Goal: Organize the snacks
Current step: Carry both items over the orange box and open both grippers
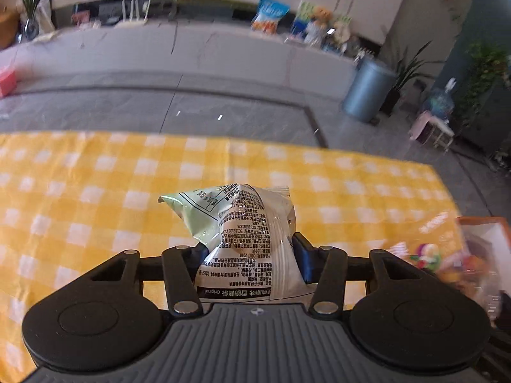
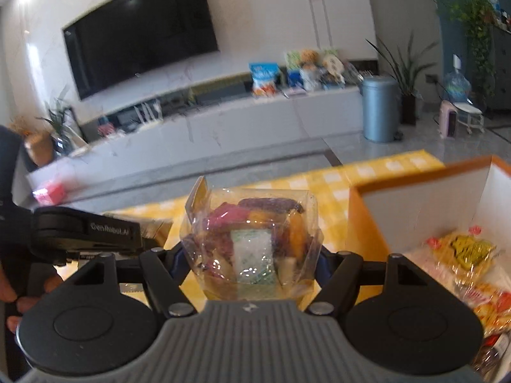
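My left gripper (image 1: 247,252) is shut on a pale green and white snack packet (image 1: 246,229) with black print, held above the yellow checked tablecloth (image 1: 95,191). My right gripper (image 2: 250,258) is shut on a clear packet of mixed dried fruit (image 2: 252,239) with a white sachet inside, held above the table. An orange box (image 2: 415,204) with white inner walls stands just right of it and holds several snack packets (image 2: 469,265). The box's edge also shows in the left wrist view (image 1: 485,223). The left gripper's body (image 2: 86,233) is at the left in the right wrist view.
The table's far edge drops to a grey floor (image 1: 191,102). Beyond are a white TV console (image 2: 223,121) with snack bags on it, a television (image 2: 140,32), a blue bin (image 2: 380,108) and potted plants (image 2: 405,73). A pink box (image 2: 51,191) sits at the left.
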`<state>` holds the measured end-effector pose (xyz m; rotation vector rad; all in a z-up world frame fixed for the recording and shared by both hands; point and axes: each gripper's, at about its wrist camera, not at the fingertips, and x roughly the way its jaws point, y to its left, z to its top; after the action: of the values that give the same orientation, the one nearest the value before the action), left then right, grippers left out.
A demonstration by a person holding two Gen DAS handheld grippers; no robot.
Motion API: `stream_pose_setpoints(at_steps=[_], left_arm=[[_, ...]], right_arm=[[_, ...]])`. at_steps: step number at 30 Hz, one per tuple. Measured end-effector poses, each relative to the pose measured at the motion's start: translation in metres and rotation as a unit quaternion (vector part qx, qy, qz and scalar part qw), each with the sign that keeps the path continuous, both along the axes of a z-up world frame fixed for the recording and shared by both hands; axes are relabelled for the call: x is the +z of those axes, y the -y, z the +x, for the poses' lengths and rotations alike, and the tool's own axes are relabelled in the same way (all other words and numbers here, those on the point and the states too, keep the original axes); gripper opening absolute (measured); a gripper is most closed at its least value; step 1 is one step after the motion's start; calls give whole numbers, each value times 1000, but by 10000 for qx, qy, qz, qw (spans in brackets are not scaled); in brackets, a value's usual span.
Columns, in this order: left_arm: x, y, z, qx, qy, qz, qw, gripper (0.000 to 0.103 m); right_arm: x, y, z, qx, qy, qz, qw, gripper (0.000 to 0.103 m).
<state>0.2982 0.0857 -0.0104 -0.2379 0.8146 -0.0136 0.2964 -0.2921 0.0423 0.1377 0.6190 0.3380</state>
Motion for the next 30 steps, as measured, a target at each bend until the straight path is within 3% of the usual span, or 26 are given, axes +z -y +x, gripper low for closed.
stream_pose_setpoints(at_steps=[7, 11, 14, 18, 22, 26, 27, 30], left_arm=[[87, 39, -42, -218, 872, -219, 9957, 57], [106, 71, -55, -640, 1108, -439, 9908, 57], [102, 100, -61, -1047, 1117, -652, 9861, 57], [77, 140, -60, -1638, 964, -1021, 9765, 57], [48, 178, -50, -2014, 664, -1095, 9711, 57], [29, 194, -46, -2190, 759, -1025, 9674, 58], [27, 195, -45, -2189, 788, -1045, 9669, 58], [21, 199, -41, -2176, 686, -1144, 9669, 58]], right_arm=[[53, 42, -23, -98, 352, 346, 9987, 70], [78, 87, -34, -333, 363, 117, 9987, 70], [82, 130, -40, -705, 114, -123, 9974, 71], [65, 184, -49, -1247, -359, -30, 9915, 71], [42, 206, -46, -1375, -889, -77, 9865, 72], [28, 208, -41, -1714, -1206, -535, 9763, 82], [29, 212, -42, -1773, -1245, -517, 9749, 89], [34, 228, -51, -2024, -1046, -340, 9731, 94]])
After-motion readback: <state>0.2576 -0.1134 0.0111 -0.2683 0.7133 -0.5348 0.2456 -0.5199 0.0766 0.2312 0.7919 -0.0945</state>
